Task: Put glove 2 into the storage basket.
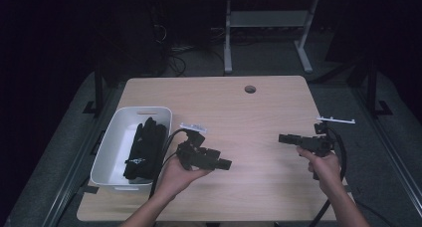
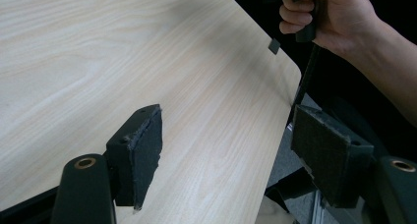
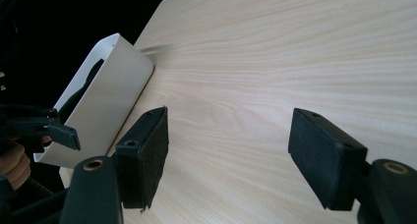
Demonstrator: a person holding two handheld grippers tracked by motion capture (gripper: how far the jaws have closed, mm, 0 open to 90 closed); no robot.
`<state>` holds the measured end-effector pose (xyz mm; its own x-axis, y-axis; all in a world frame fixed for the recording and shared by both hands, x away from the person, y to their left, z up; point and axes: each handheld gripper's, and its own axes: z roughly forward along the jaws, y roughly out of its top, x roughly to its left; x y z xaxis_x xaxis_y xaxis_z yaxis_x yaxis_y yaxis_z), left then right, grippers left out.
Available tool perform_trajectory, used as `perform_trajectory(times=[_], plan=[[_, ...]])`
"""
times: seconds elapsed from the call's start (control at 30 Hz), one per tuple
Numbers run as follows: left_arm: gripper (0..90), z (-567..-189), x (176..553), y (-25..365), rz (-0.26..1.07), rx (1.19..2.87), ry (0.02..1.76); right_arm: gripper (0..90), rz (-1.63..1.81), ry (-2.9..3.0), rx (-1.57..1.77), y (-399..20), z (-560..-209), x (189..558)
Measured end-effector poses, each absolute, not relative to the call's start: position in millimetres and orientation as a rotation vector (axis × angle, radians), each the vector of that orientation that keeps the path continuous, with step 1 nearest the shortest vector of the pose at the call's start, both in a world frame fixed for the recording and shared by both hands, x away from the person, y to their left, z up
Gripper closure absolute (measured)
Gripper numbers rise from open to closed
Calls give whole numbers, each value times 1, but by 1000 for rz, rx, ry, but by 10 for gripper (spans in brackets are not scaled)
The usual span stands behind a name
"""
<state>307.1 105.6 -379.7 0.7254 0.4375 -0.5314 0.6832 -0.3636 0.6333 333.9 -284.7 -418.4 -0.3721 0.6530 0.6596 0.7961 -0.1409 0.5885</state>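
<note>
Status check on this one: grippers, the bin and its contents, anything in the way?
Left gripper open, empty. Right gripper open, empty. Black fabric items in white bin at table's left edge. Tabletop between the grippers bare.

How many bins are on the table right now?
1: a white bin at the table's left edge, beside the left gripper, with black items piled inside; how many items, I cannot tell.
</note>
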Motion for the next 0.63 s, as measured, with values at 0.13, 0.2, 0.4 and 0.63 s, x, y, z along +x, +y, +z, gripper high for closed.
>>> perform_trajectory(times=[0.13,0.2,0.4,0.63], plan=[[279,-381,307,104,-344,2020,849,311,-1545,-1954,-1681,-290,-421,331],[279,-382,307,102,-345,2019,847,311,-1547,-1944,-1688,-292,-423,329],[271,-386,306,101,-349,2027,847,307,-1536,-1942,-1702,-298,-430,324],[271,-390,303,99,-351,2030,847,301,-1531,-1932,-1710,-306,-438,314]])
